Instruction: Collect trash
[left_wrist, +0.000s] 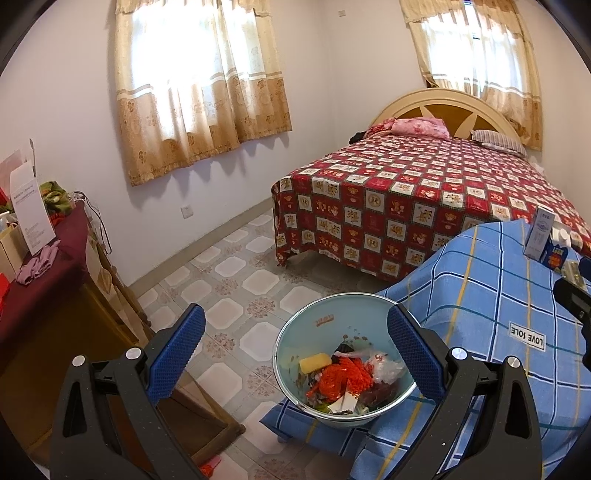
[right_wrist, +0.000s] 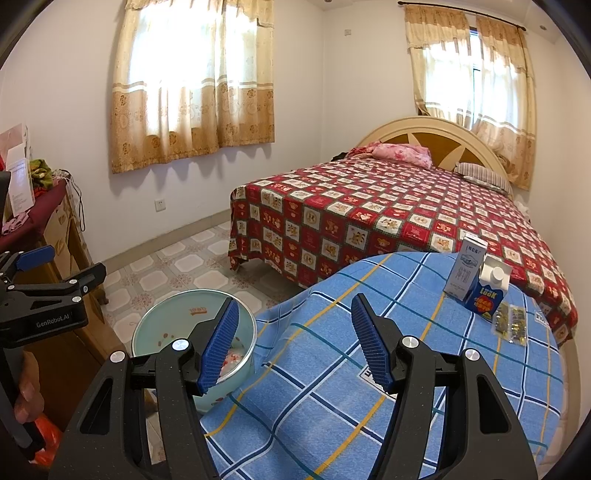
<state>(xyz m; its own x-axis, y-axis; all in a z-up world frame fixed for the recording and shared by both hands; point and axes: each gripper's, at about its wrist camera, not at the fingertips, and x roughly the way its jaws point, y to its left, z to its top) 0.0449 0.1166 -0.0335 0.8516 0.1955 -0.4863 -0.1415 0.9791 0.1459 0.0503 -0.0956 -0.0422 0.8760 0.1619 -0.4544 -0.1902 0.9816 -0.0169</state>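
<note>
A pale green bin (left_wrist: 291, 343) stands on the floor beside a table with a blue checked cloth (left_wrist: 498, 306); it holds red netting, a yellow piece and plastic wrap. My left gripper (left_wrist: 295, 350) is open and empty above the bin. My right gripper (right_wrist: 293, 343) is open and empty over the cloth (right_wrist: 332, 387), with the bin (right_wrist: 162, 325) to its left. On the table's far side stand a white-blue carton (right_wrist: 467, 267) and a blue juice carton (right_wrist: 487, 291), with small packets (right_wrist: 511, 321) beside them. The left gripper (right_wrist: 59, 266) shows at the left edge.
A bed with a red patterned cover (right_wrist: 388, 229) stands behind the table. A wooden cabinet with a maroon cloth (left_wrist: 44, 266) and papers is at the left. Tiled floor (left_wrist: 240, 280) lies between them. Curtained windows are on the walls.
</note>
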